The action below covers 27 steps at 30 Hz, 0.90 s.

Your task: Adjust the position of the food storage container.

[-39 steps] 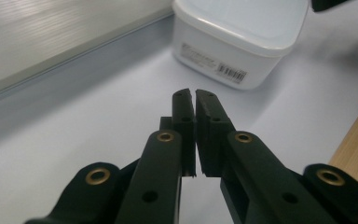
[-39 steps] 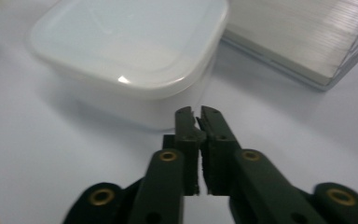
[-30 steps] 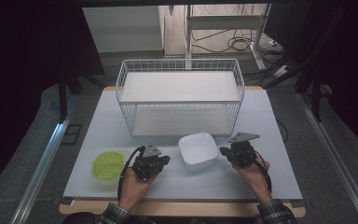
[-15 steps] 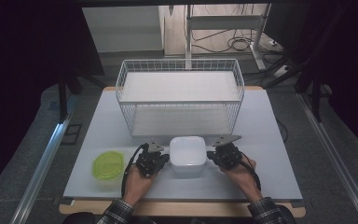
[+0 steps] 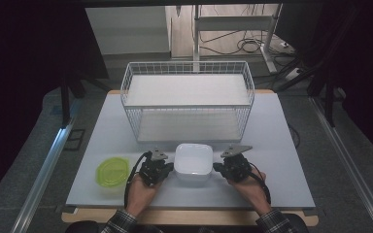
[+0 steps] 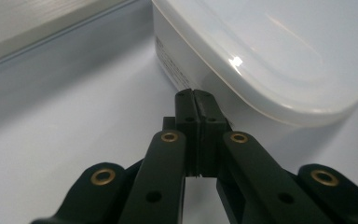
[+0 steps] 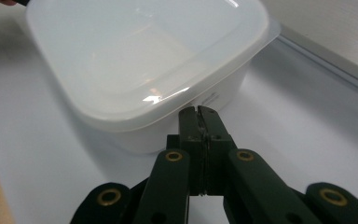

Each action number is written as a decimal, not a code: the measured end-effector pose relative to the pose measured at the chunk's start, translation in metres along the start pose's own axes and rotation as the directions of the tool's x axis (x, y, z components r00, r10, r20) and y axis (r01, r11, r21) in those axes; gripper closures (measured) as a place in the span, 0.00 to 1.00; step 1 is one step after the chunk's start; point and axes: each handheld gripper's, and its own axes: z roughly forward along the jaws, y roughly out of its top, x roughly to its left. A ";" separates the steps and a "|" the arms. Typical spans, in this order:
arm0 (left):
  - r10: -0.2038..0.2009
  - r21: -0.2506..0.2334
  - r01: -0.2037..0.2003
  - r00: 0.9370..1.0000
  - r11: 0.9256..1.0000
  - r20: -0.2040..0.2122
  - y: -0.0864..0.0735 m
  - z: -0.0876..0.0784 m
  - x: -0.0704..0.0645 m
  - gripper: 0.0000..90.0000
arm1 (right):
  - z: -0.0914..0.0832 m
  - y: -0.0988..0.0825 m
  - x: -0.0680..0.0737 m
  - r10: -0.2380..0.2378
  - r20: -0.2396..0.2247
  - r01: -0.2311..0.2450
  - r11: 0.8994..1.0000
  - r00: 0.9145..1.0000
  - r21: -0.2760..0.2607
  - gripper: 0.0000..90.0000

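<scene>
Container (image 5: 193,162) w/ lid, far side cut off | L tongs (image 6: 196,100) closed, empty, tips at wall | R tongs (image 7: 199,116) same

White square lidded plastic container (image 5: 193,163), upright, near table's (image 5: 281,145) front edge

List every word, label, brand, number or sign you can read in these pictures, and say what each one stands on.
None can be read.
White container: small grey print on its side wall, too blurred and slanted to read in the left gripper view.
Same container, right gripper view: a faint mark on the side wall, too small to read.
Green lid and wire basket: no lettering visible.
</scene>
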 end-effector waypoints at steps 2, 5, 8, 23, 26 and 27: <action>0.004 0.003 -0.004 1.000 1.000 0.001 -0.001 -0.001 -0.002 1.00 | -0.001 -0.001 0.002 -0.004 -0.002 0.004 1.000 1.000 0.002 0.99; -0.006 0.004 0.007 1.000 1.000 -0.011 0.002 0.001 0.002 0.99 | 0.000 0.000 0.000 0.010 0.004 -0.010 1.000 1.000 0.000 0.97; -0.018 -0.009 0.018 0.999 1.000 -0.047 0.013 0.011 0.008 0.99 | 0.006 0.007 -0.009 0.028 0.052 -0.026 0.999 0.998 -0.033 0.97; -0.013 0.007 0.013 1.000 1.000 -0.025 0.004 0.003 -0.003 1.00 | -0.003 0.002 -0.001 0.037 0.031 -0.036 0.999 0.999 -0.029 1.00; -0.014 0.013 0.014 1.000 1.000 -0.022 0.001 -0.001 -0.009 1.00 | -0.005 -0.003 0.004 0.030 0.025 -0.029 0.999 0.999 -0.018 1.00; -0.013 0.015 0.013 1.000 1.000 -0.022 0.000 -0.002 -0.010 1.00 | -0.005 -0.003 0.004 0.030 0.025 -0.029 0.999 0.999 -0.018 1.00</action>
